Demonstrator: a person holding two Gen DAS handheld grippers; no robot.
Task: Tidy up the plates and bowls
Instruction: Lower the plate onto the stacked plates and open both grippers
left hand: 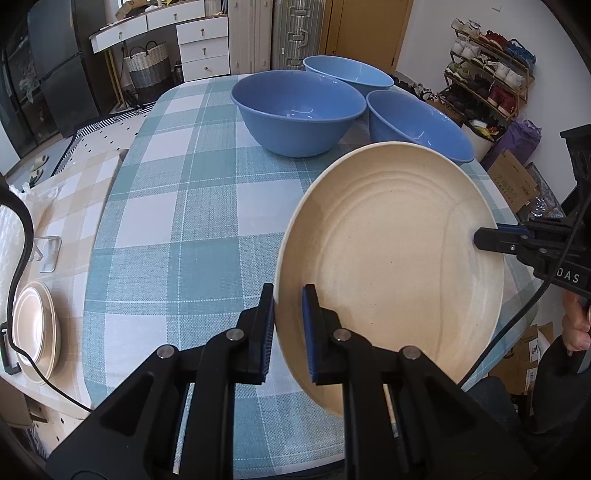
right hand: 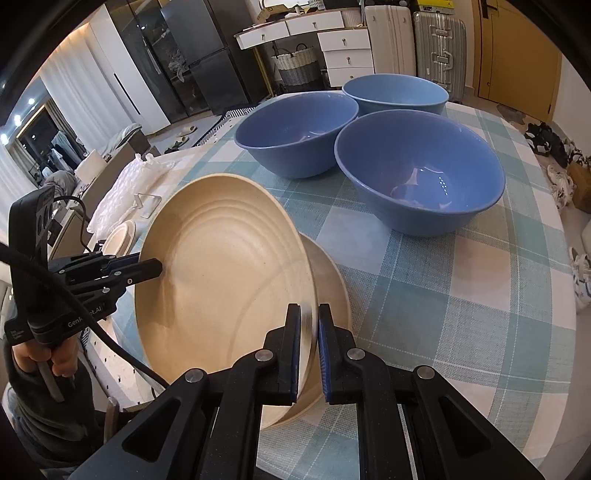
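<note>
Caught the beige plate [left hand: 391, 266] tipped up on edge over the checked tablecloth [left hand: 184, 206], pinched from two sides at once. Found the left gripper [left hand: 288, 332] closed narrow on the near rim, one blue pad on the outside wall, the other on the inner face. Same story for the right gripper [right hand: 308, 350]: fingers drawn in tight on the opposite rim, pads pressed to both faces. Spotted a second plate [right hand: 332, 280] of the same beige lying flat on the cloth, just under and behind the tilted one, partly hidden by it.

Counted three blue bowls [left hand: 295, 110] farther back on the table, upright, bunched close together, well apart from the held plate. Also noticed a stack of plates [left hand: 35, 325] off to the left on a side table [left hand: 74, 192] with a tan check cover.

For readable text: made out "DAS" in white on the body of the right gripper, seen from the left wrist camera, with the front of the word cut off. Made out "Gen" and "t.AI" on the left gripper's body from the right wrist camera, middle letters hidden behind a black cable. Saw printing on a cardboard box [left hand: 513, 181] on the floor too, way too small to read.

Background stuff: silver suitcase [left hand: 295, 29], shoe rack [left hand: 491, 74].
</note>
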